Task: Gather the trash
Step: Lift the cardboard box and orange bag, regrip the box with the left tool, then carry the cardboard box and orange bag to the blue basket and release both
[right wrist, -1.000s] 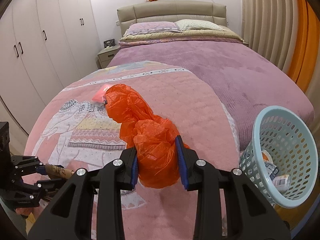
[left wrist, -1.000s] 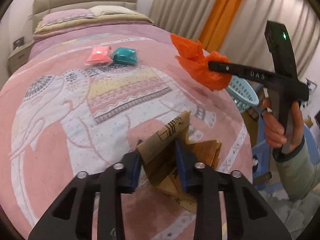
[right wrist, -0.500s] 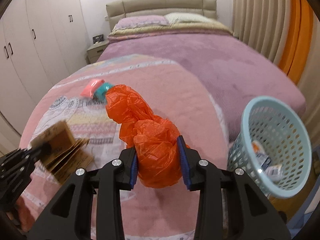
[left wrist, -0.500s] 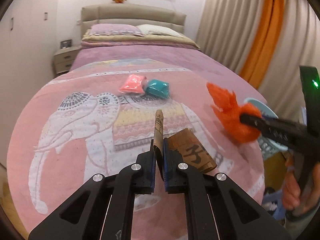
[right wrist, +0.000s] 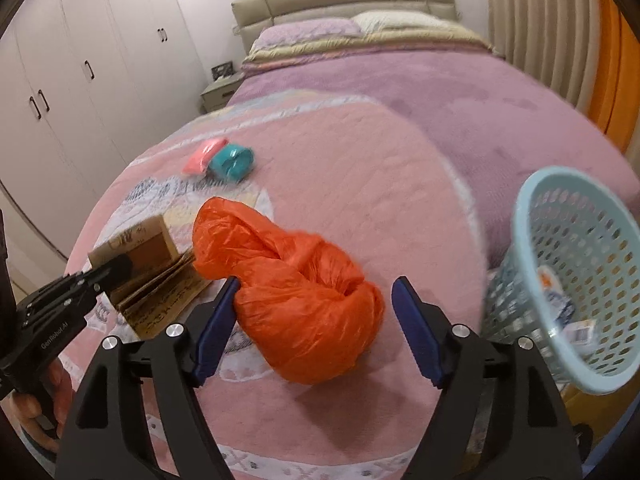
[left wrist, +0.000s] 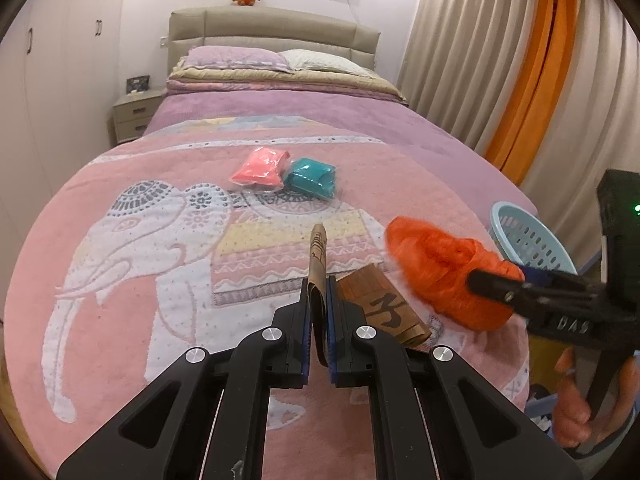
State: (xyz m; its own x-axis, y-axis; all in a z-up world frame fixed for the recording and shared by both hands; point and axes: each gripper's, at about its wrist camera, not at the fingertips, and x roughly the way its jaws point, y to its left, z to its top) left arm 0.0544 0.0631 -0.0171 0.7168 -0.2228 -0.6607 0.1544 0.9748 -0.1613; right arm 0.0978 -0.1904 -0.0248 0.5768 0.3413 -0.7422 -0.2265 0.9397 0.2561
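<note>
My left gripper [left wrist: 319, 304] is shut on a folded brown paper bag [left wrist: 318, 252], also seen in the right wrist view [right wrist: 144, 256], near the bed's foot. My right gripper [right wrist: 316, 316] is open around a crumpled orange plastic bag [right wrist: 304, 300], which touches the left pad and lies on the pink elephant blanket [right wrist: 340, 168]; it also shows in the left wrist view [left wrist: 444, 272]. A pink packet [left wrist: 260, 166] and a teal packet [left wrist: 312, 178] lie side by side farther up the blanket. A light blue basket [right wrist: 576, 272] with some trash in it stands at the bed's right.
Pillows [left wrist: 240, 60] and a padded headboard [left wrist: 272, 28] are at the far end. A nightstand [left wrist: 134, 116] and white wardrobes [right wrist: 72, 80] are on the left. Beige and orange curtains [left wrist: 532, 72] hang on the right.
My right gripper has opened and the orange bag has dropped onto the blanket beside the basket. My left gripper still holds the brown paper bag, shifted slightly.
</note>
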